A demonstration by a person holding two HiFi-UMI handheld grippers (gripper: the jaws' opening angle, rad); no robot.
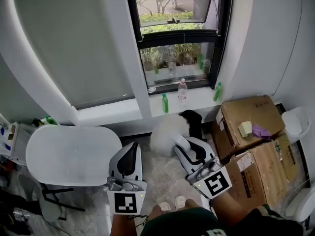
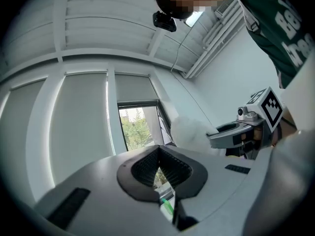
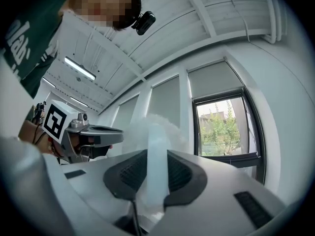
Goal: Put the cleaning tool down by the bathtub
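The cleaning tool is a fluffy white duster on a pale handle. My right gripper is shut on that handle, and the fluffy head sticks out past the jaws, pointing toward the window wall. The duster also shows in the left gripper view, beside the right gripper. The white oval bathtub lies at the left, under the curved wall. My left gripper hovers by the tub's right end, its black pads closed together with nothing between them.
Stacked cardboard boxes stand at the right with a white bin beyond them. Bottles line the window sill. A black bag sits on the floor behind the duster. The person's feet stand on the marbled floor.
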